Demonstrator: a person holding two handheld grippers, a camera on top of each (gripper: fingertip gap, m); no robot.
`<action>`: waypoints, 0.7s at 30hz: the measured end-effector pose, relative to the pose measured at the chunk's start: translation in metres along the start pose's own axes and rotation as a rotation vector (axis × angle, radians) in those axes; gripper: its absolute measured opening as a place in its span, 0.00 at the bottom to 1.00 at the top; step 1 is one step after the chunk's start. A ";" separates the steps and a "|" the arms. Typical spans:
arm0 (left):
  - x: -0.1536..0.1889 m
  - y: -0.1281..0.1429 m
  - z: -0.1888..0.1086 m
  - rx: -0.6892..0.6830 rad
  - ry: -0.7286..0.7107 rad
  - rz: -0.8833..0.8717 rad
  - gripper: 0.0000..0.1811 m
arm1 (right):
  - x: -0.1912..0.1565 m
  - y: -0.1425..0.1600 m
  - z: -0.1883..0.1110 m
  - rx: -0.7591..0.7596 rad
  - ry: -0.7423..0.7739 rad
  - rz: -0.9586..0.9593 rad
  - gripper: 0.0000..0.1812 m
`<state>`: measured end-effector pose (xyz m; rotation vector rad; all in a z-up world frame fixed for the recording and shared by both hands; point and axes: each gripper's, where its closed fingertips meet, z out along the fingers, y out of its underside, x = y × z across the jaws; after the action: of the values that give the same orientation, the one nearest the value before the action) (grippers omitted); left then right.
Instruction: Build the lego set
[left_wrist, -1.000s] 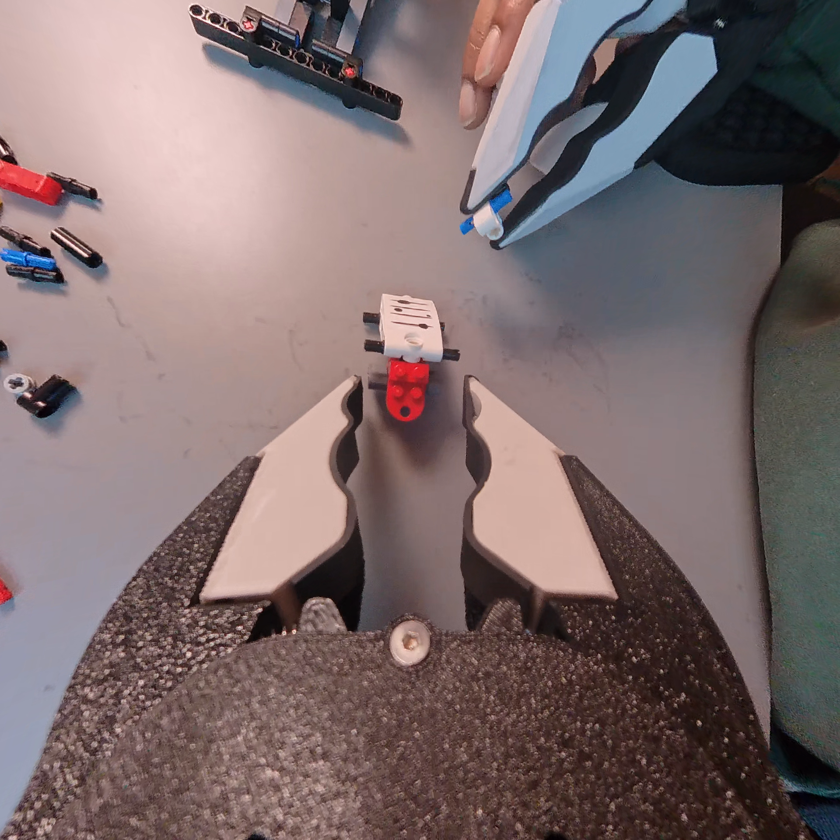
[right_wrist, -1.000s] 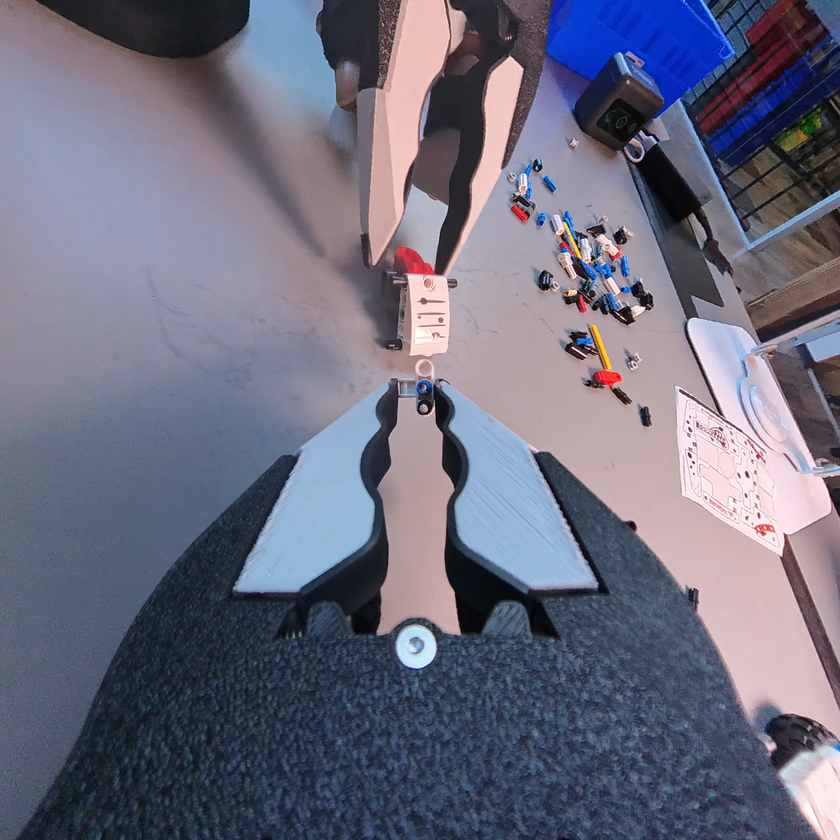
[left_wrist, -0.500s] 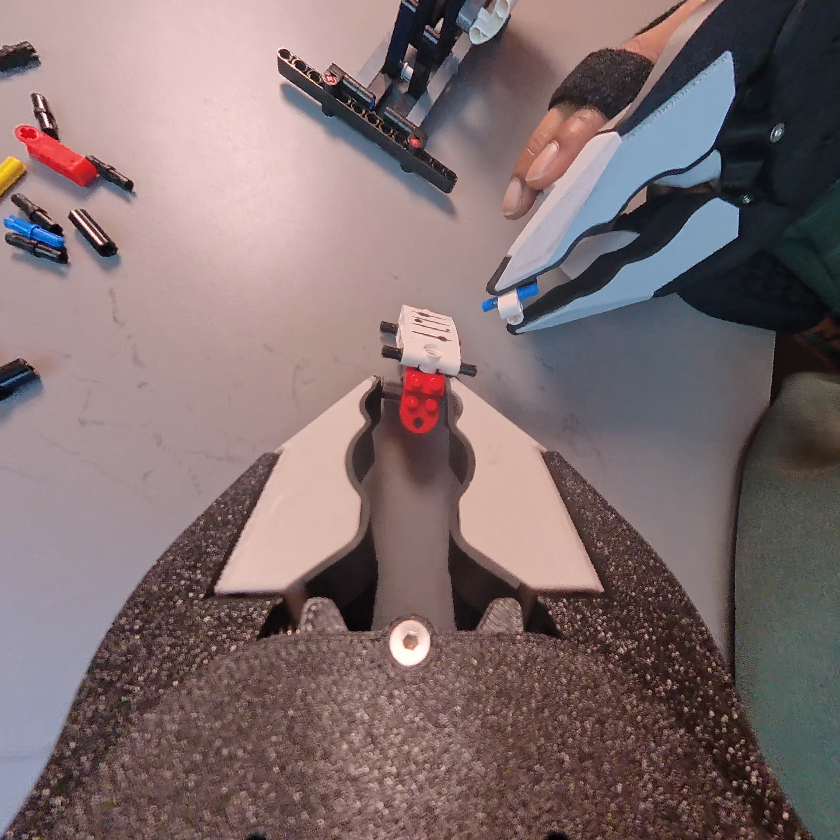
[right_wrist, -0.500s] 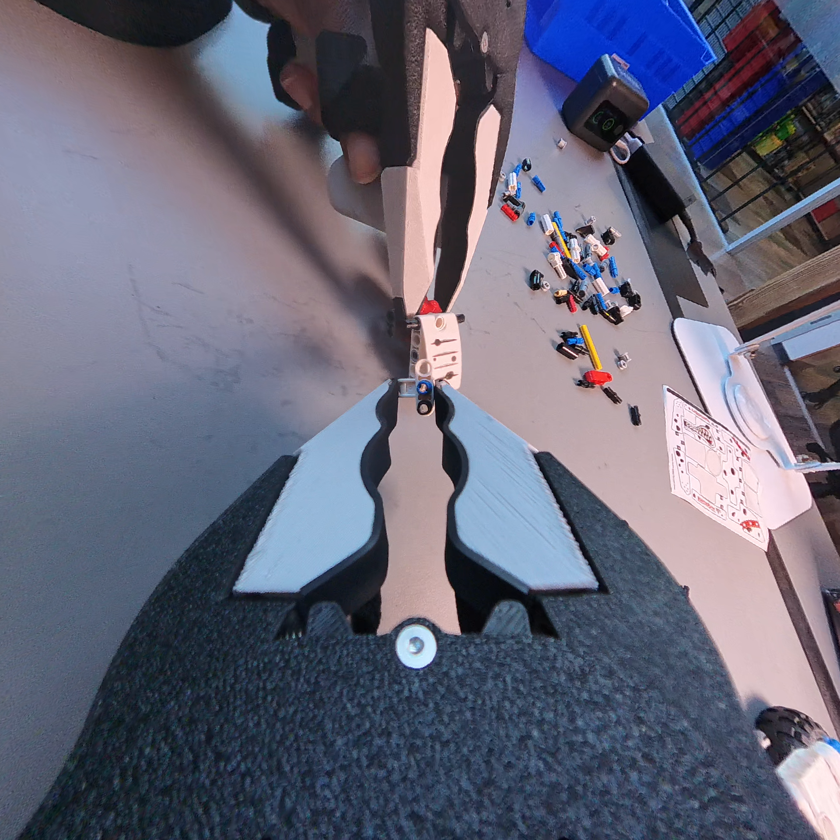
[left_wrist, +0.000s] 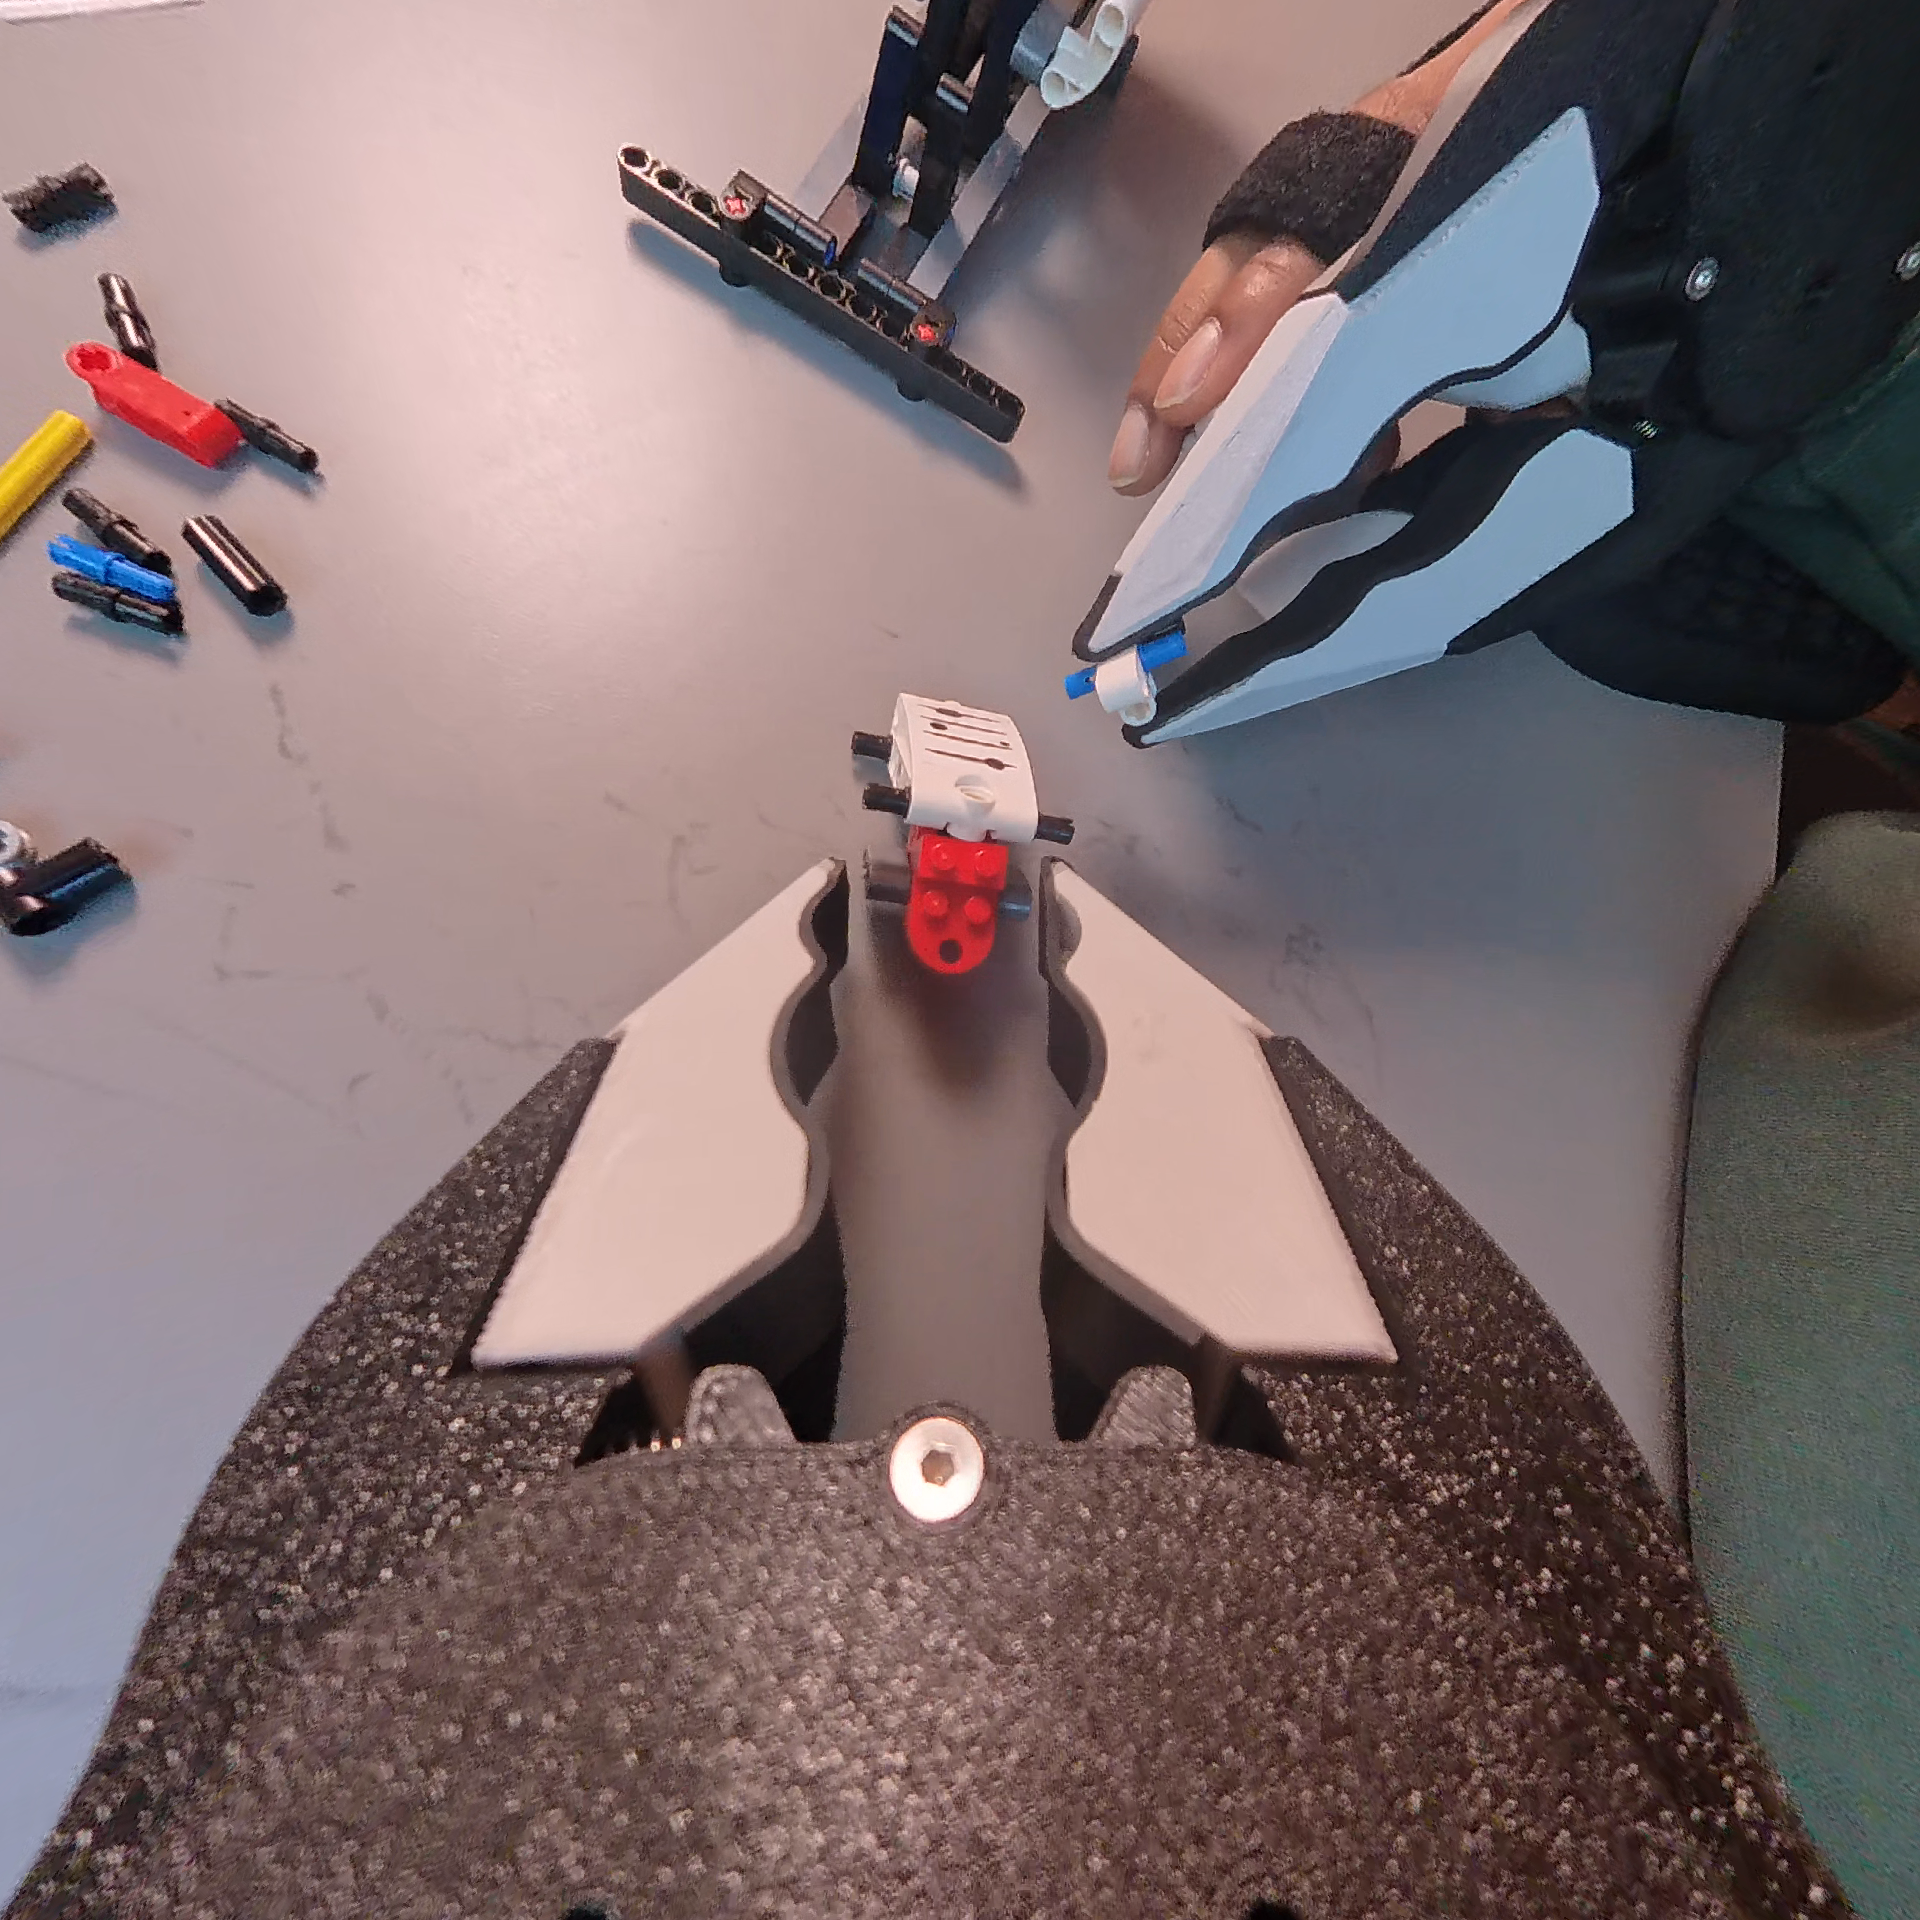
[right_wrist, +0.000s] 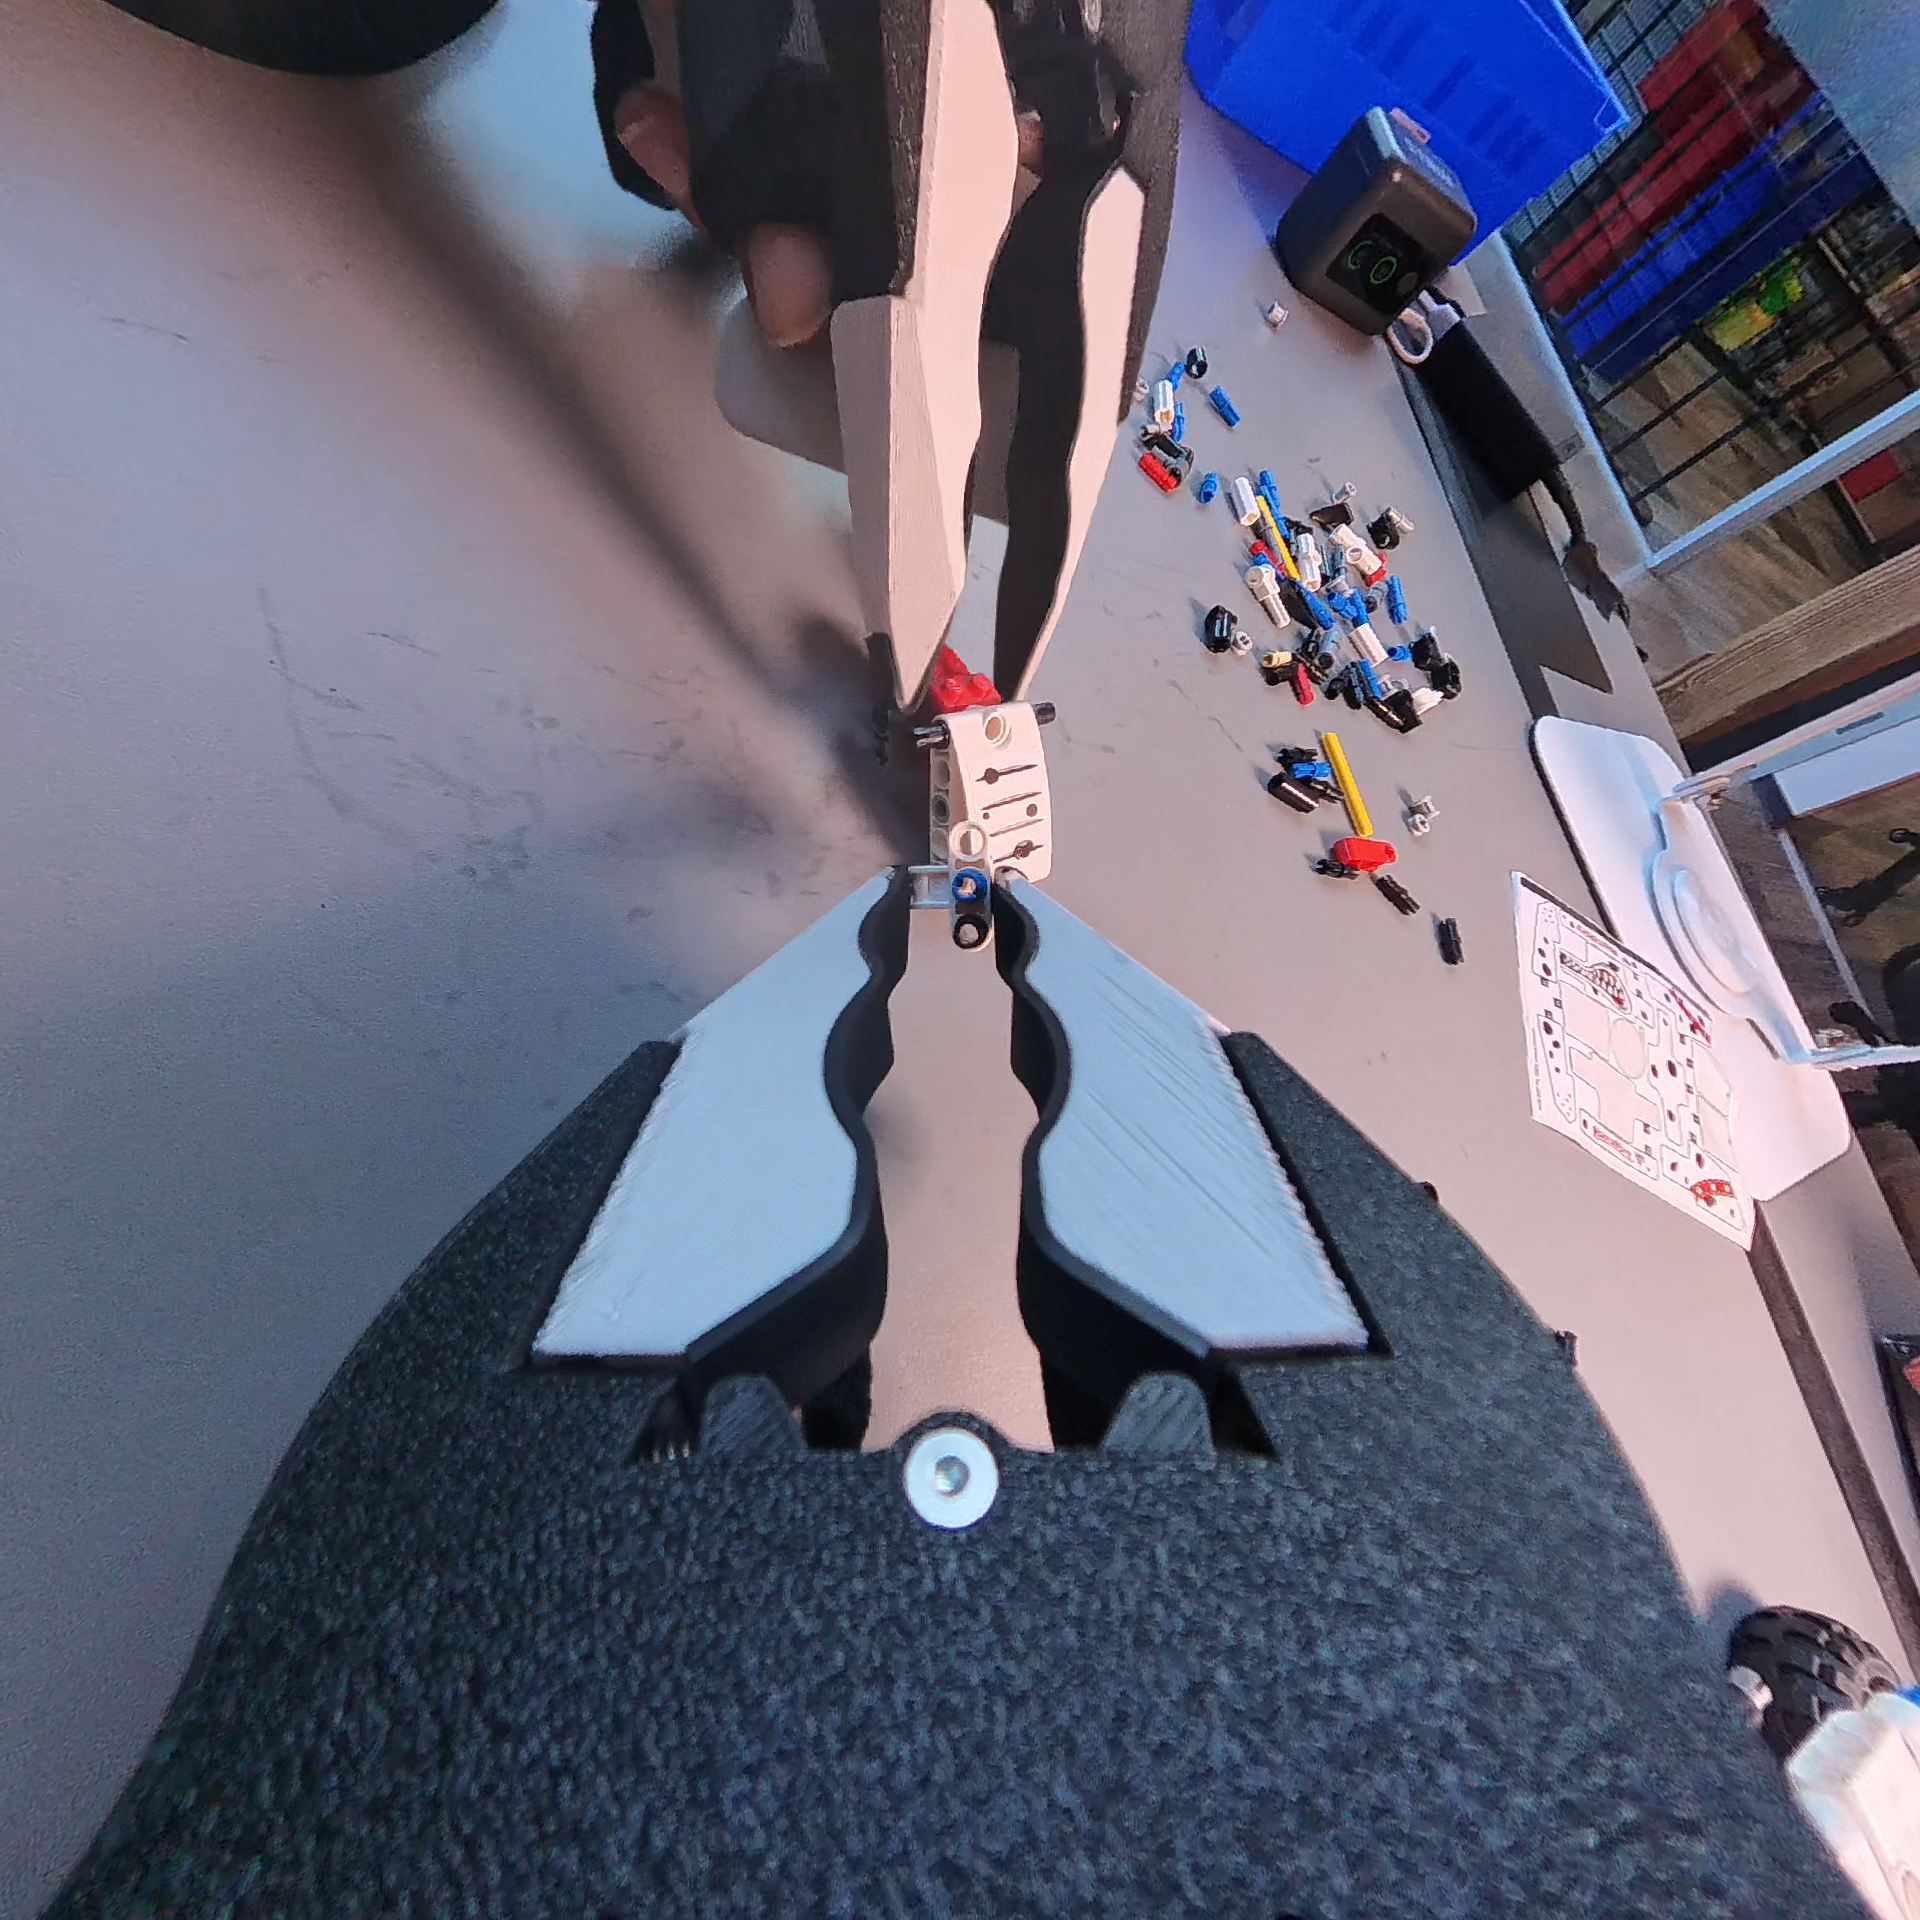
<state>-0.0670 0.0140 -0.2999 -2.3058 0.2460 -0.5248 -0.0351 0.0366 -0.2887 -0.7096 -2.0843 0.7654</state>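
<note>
A small assembly lies on the grey table: a white panel (left_wrist: 961, 769) with black pins, joined to a red piece (left_wrist: 951, 914). My left gripper (left_wrist: 945, 883) straddles the red end, jaws parted, with slim gaps to the black pin ends. My right gripper (left_wrist: 1127, 696) is shut on a small white connector with a blue pin (left_wrist: 1122, 681), just right of the panel. In the right wrist view the connector (right_wrist: 961, 904) nearly touches the panel's near end (right_wrist: 992, 800), and the left gripper (right_wrist: 961, 691) stands over the red end.
A black chassis beam (left_wrist: 821, 281) lies at the back. Loose pins and a red part (left_wrist: 145, 400) lie to the left. A parts pile (right_wrist: 1330, 613), sticker sheet (right_wrist: 1621, 1060), white tray (right_wrist: 1590, 810), blue bin (right_wrist: 1403, 83) and black device (right_wrist: 1371, 223) are on the right. Green fabric (left_wrist: 1808, 1247) lies past the table edge. About 5 centimetres separates my left fingertips from my right.
My left jaws closed in around the red end, then widened slightly. My right gripper brought the connector closer to the white panel's end.
</note>
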 end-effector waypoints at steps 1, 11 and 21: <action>0.001 -0.002 -0.002 0.012 0.001 0.014 0.20 | 0.001 0.000 0.000 0.003 0.004 0.000 0.09; 0.007 -0.003 0.004 -0.010 0.055 -0.009 0.13 | -0.001 -0.005 0.004 0.016 0.013 -0.009 0.09; 0.012 -0.020 -0.001 0.115 0.249 -0.328 0.09 | 0.009 -0.014 -0.001 0.053 0.061 0.025 0.09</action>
<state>-0.0568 0.0236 -0.2813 -2.1760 -0.0469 -0.9687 -0.0426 0.0340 -0.2739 -0.7225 -1.9962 0.7999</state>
